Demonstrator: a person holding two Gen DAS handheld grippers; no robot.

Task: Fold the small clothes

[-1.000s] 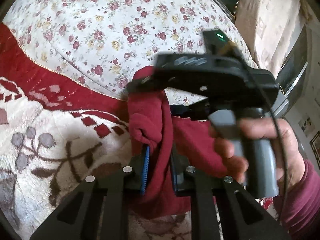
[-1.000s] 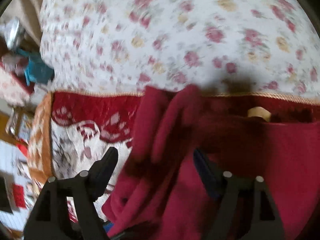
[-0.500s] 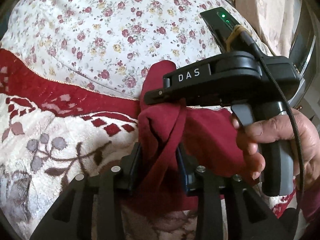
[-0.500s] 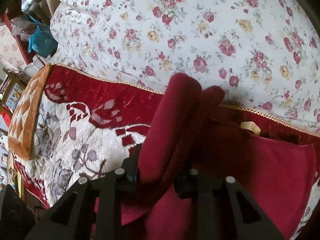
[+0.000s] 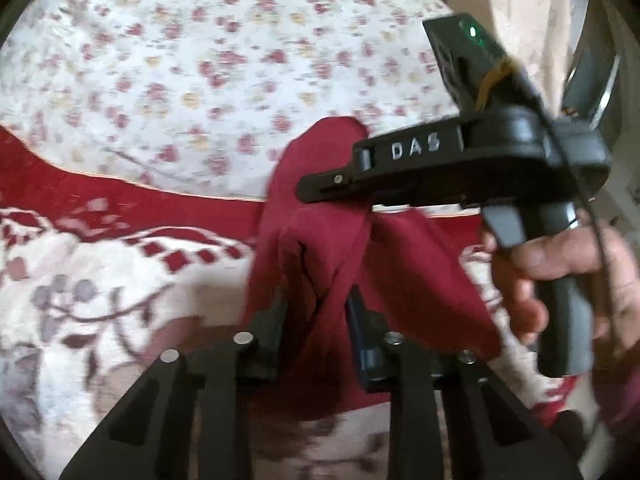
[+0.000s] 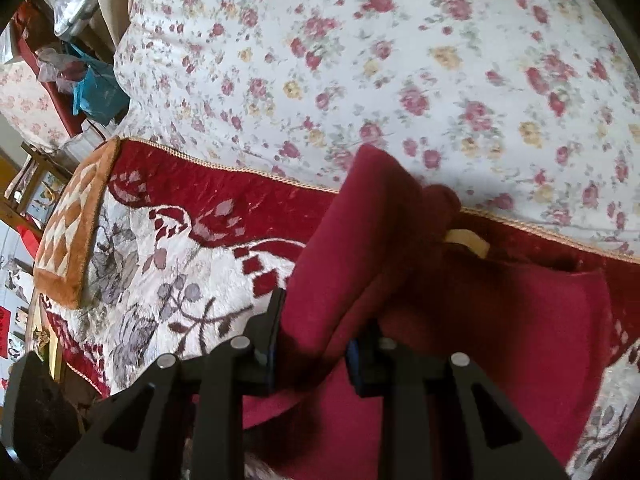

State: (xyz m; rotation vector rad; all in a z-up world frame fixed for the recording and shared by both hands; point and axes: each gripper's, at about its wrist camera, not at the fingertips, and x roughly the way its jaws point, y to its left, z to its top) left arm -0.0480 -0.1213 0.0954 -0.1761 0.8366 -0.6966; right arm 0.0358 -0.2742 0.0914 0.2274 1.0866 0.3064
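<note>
A small dark red garment (image 5: 404,280) is held up over a bed. My left gripper (image 5: 316,320) is shut on a bunched fold of it. My right gripper (image 6: 316,328) is shut on another bunched edge of the same garment (image 6: 480,320), which hangs to the right with a tan label (image 6: 468,242) at its top. In the left wrist view the right gripper's black body marked DAS (image 5: 460,160) and the hand holding it sit just beyond my left fingers, close together.
Under the garment lies a red and cream patterned blanket (image 6: 160,264) over a floral bedspread (image 6: 400,60). The bed's left edge drops to cluttered furniture and a teal bag (image 6: 96,92). A curtain (image 5: 520,12) hangs at the right.
The right gripper, open one second ago, has shut on the garment's edge. Both grippers stay close together holding the garment, with small shifts in camera angle.
</note>
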